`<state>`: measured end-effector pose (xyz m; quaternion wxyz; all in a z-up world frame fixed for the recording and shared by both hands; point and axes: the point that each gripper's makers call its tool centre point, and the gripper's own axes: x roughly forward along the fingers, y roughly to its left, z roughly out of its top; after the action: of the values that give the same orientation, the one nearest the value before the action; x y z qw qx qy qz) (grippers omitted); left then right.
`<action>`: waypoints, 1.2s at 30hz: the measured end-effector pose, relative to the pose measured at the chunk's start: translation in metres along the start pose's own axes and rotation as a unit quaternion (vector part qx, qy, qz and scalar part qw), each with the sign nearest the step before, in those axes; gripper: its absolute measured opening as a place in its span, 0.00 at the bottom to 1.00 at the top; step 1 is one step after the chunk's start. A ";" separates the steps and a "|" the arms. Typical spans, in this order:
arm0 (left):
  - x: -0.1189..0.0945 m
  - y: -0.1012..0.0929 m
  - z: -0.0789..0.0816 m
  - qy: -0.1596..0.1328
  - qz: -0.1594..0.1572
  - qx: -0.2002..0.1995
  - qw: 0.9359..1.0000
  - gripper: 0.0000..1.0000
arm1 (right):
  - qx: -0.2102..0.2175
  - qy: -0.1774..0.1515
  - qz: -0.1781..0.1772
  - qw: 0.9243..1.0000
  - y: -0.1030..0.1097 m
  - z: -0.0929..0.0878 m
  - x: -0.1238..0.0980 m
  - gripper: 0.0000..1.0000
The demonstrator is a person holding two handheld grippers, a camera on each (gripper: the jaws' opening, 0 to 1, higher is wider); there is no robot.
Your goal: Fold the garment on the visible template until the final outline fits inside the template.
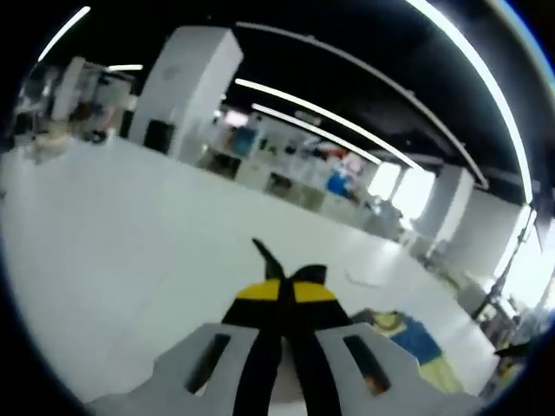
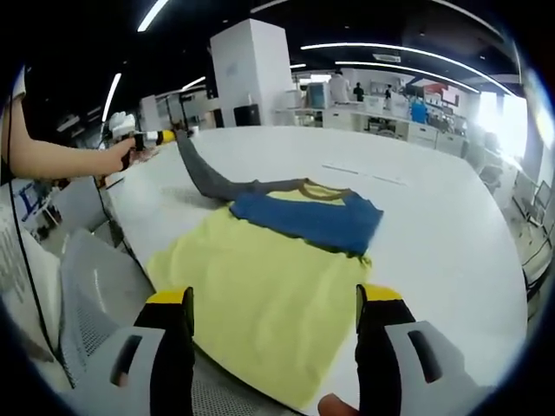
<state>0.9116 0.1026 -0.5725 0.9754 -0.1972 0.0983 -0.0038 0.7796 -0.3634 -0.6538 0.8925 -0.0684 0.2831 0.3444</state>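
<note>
Right gripper view first: one garment (image 2: 277,277), a yellow shirt with a blue upper part and a brown collar, spread on one white bench (image 2: 451,234), lying between and beyond the two jaws. Lower yellow half nearest the camera, reaching the near bench edge; blue part farther off, with one edge folded back on itself. One grey sleeve (image 2: 201,178) drawn up off the bench toward the upper left, pinched at its end by the left gripper (image 2: 160,136), itself held in a person's hand (image 2: 121,154) with a bare forearm running in from the left edge. Right gripper (image 2: 273,325) with jaws spread wide and holding nothing, one to each side of the yellow hem; two black jaws, each with a yellow tip. One fingertip visible at the bottom edge. Cannot tell any template outline on the bench. Beyond the bench: one white pillar (image 2: 251,74), shelves and counters, some people far off, long ceiling lights. Left gripper view: left gripper (image 1: 286,282) with jaws clenched together on a dark strip of the sleeve (image 1: 267,256), which pokes out above the yellow tips. Part of the garment (image 1: 416,342), blue and yellow, low at the right on the bench (image 1: 130,251). One white pillar (image 1: 186,91) behind.
</note>
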 end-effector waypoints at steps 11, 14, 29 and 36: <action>0.019 -0.046 0.034 -0.033 -0.063 0.032 0.997 0.00 | 0.003 -0.004 -0.006 1.000 -0.004 -0.002 -0.004 0.77; 0.026 -0.060 0.040 -0.038 -0.080 0.035 0.995 0.00 | 0.006 -0.005 -0.007 1.000 -0.005 -0.003 -0.005 0.77; 0.059 -0.143 0.047 -0.038 -0.183 0.071 0.980 0.00 | 0.020 -0.006 -0.021 1.000 -0.012 -0.013 -0.014 0.76; 0.073 -0.191 0.037 -0.024 -0.236 0.099 0.967 0.00 | 0.027 -0.009 -0.026 0.999 -0.016 -0.015 -0.017 0.77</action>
<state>0.9967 -0.0629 -0.4797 0.9637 -0.1177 0.0251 -0.2385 0.7728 -0.3900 -0.6583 0.9053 -0.0487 0.2822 0.3139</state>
